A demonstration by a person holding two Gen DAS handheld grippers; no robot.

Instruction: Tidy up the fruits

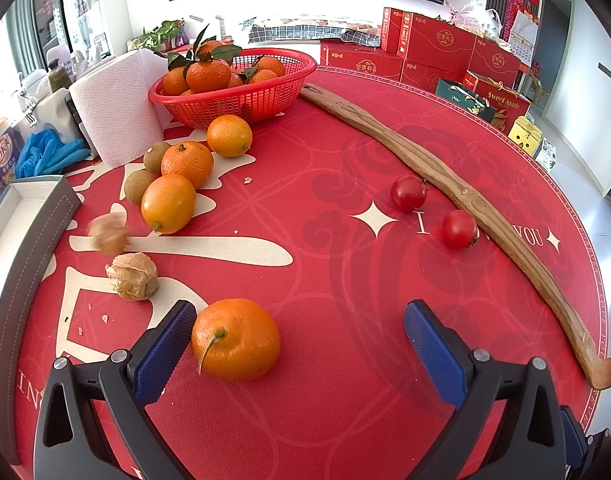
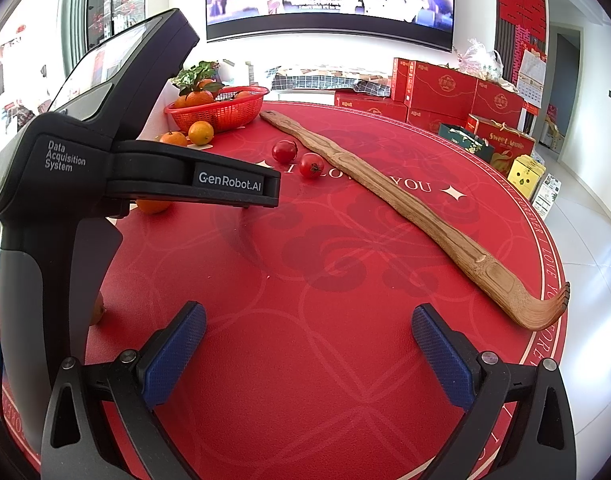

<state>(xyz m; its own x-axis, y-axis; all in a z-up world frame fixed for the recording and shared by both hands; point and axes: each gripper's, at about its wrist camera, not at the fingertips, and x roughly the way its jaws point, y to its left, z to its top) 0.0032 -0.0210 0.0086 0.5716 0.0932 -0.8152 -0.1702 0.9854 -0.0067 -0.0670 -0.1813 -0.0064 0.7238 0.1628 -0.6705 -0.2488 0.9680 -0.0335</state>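
on the red desk (image 1: 345,160), the left tool (image 1: 299,338) hangs wide open with an orange (image 1: 235,340) lying between its blue pads, touching or just beside the left pad (image 1: 165,348), not gripped. further back, three more oranges (image 1: 187,162) and two brownish-green fruits sit just in front of a red basket (image 1: 241,102) of leafy oranges. two husked fruits (image 1: 132,276) lie to the left, two cherry tomatoes (image 1: 408,193) beside a long wooden back scratcher (image 1: 485,216). the right tool (image 2: 309,340) is wide open too, holding nothing above bare cloth.
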